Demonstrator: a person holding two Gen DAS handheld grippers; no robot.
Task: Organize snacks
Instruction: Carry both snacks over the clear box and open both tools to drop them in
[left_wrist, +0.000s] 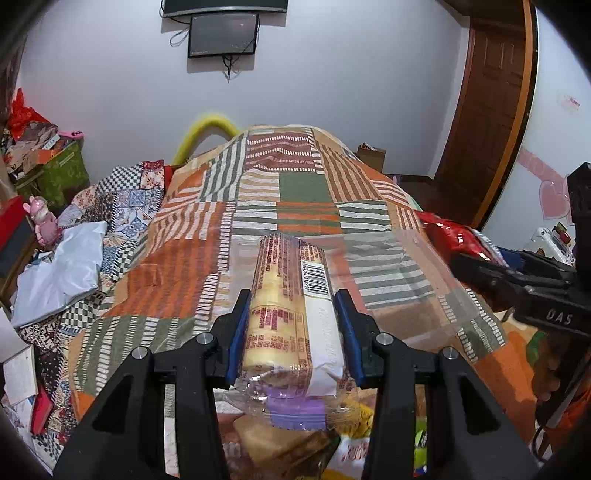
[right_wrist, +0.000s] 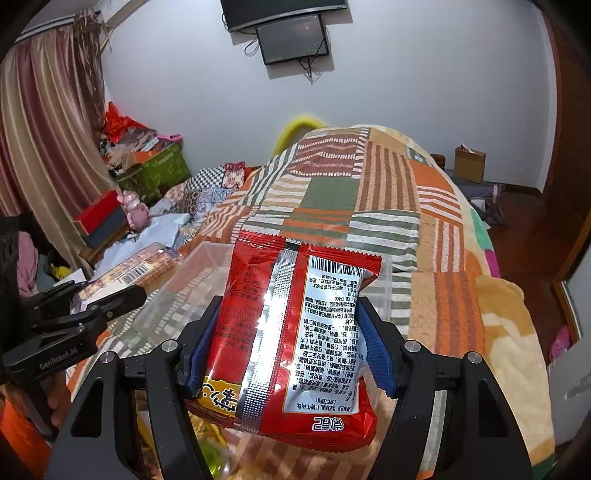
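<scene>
A bedroom with pale walls, a dark screen (left_wrist: 222, 34) mounted high and a bed under a patchwork blanket (left_wrist: 295, 192) of orange, green and brown stripes. Above the blanket's near end, the left gripper (left_wrist: 293, 325) clamps its blue pads on the sides of a roll of biscuits (left_wrist: 291, 314), a clear-wrapped cylinder of pale yellow rounds with brown print, a barcode and a white label, pointing lengthwise toward the far wall. To the right of the roll, the right gripper (right_wrist: 284, 339) grips a red snack bag (right_wrist: 295, 332) by its edges, back side up, showing a silver seam, a white panel of small print and a barcode. A clear plastic box (right_wrist: 207, 258) sits on the blanket just beyond both packets, its walls faint against the stripes. More packets lie blurred below the grippers. Left of the bed are crumpled quilts, a pink toy (left_wrist: 42, 219), a green box (left_wrist: 61, 173) heaped with clutter and a striped curtain (right_wrist: 44, 147); to the right, a wooden door (left_wrist: 487, 107).
</scene>
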